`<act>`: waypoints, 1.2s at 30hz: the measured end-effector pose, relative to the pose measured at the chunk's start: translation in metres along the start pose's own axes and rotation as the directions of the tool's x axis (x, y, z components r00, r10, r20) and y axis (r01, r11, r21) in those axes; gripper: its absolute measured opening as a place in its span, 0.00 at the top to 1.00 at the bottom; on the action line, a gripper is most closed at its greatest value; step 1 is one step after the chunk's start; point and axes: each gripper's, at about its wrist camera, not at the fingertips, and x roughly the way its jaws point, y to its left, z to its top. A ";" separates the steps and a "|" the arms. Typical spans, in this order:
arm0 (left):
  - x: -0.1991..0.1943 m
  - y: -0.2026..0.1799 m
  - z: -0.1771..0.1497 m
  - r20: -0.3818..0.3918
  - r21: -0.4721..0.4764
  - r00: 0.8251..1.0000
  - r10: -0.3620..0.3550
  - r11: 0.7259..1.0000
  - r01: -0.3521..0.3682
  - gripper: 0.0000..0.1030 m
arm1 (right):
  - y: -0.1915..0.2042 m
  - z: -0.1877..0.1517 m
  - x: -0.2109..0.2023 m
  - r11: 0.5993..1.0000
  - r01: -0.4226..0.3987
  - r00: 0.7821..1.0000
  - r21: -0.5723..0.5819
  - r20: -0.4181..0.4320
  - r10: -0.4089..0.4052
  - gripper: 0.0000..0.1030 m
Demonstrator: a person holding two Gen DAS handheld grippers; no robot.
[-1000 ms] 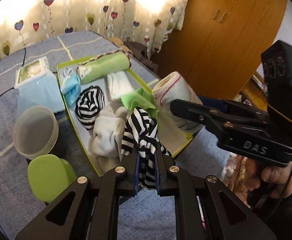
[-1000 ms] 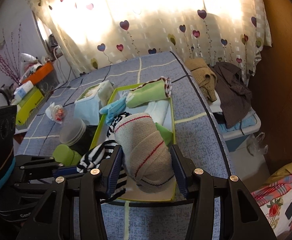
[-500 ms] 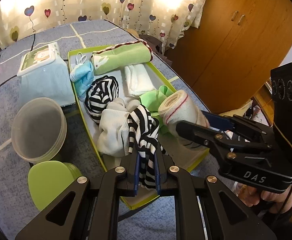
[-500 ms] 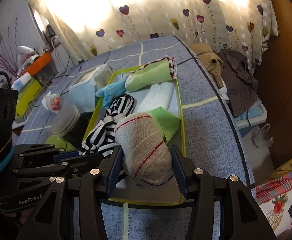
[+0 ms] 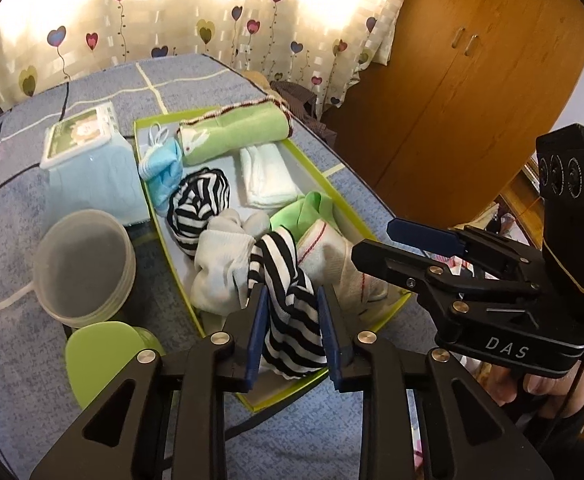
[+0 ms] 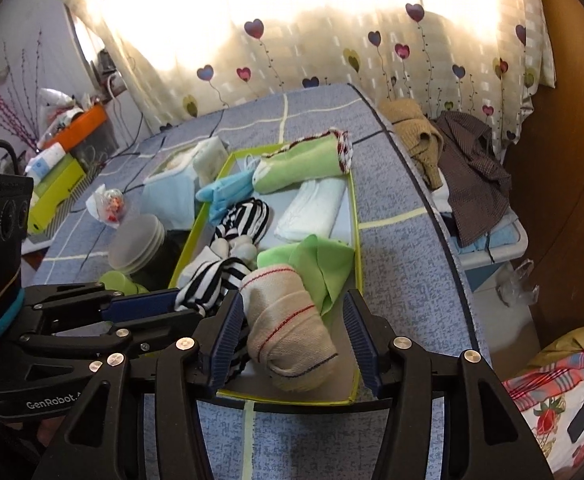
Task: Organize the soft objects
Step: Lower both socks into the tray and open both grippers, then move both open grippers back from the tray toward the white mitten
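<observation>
A green-rimmed tray (image 5: 324, 178) (image 6: 356, 216) on the blue table holds several soft items. My left gripper (image 5: 292, 304) is open, its jaws on either side of a black-and-white striped cloth (image 5: 288, 300) lying in the tray's near end; that cloth also shows in the right wrist view (image 6: 208, 284). My right gripper (image 6: 292, 320) is open around a beige rolled towel with red stripes (image 6: 288, 328) resting in the tray's near right corner; the roll also shows in the left wrist view (image 5: 332, 256). A white sock bundle (image 5: 224, 264), a second striped bundle (image 5: 198, 204), green cloths and a blue sock lie farther in.
Left of the tray stand stacked clear plastic bowls (image 5: 84, 264), a green lid (image 5: 104, 356) and a light blue tissue box (image 5: 88, 168). Clothes (image 6: 452, 152) lie over a bin past the table's right edge. A wooden wardrobe (image 5: 472, 80) stands at the right.
Both grippers have opened. The striped cloth and the beige roll now lie released in the tray's near end. Both grippers came lower and closer to the tray.
</observation>
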 end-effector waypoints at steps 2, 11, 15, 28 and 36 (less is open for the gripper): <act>-0.004 0.002 0.001 0.016 -0.007 1.000 0.006 1.000 -0.006 0.74 | 0.000 0.000 -0.002 1.000 -0.001 1.000 0.001 0.005 0.001 0.50; -0.026 0.009 0.003 0.084 -0.037 0.996 0.035 0.999 -0.032 0.74 | 0.006 0.001 -0.009 1.000 0.008 1.000 -0.008 0.025 -0.007 0.50; -0.034 0.010 0.003 0.102 -0.041 0.994 0.038 0.999 -0.034 0.74 | 0.014 0.004 -0.017 1.000 0.001 0.999 -0.024 0.045 0.000 0.50; -0.067 0.019 -0.001 0.172 -0.064 0.982 0.076 0.996 -0.065 0.74 | 0.035 0.010 -0.027 0.998 0.014 0.999 -0.057 0.053 -0.011 0.50; -0.082 0.037 -0.006 0.198 -0.110 0.973 0.121 0.989 -0.101 0.74 | 0.049 0.015 -0.031 0.996 0.004 0.998 -0.085 0.067 0.001 0.45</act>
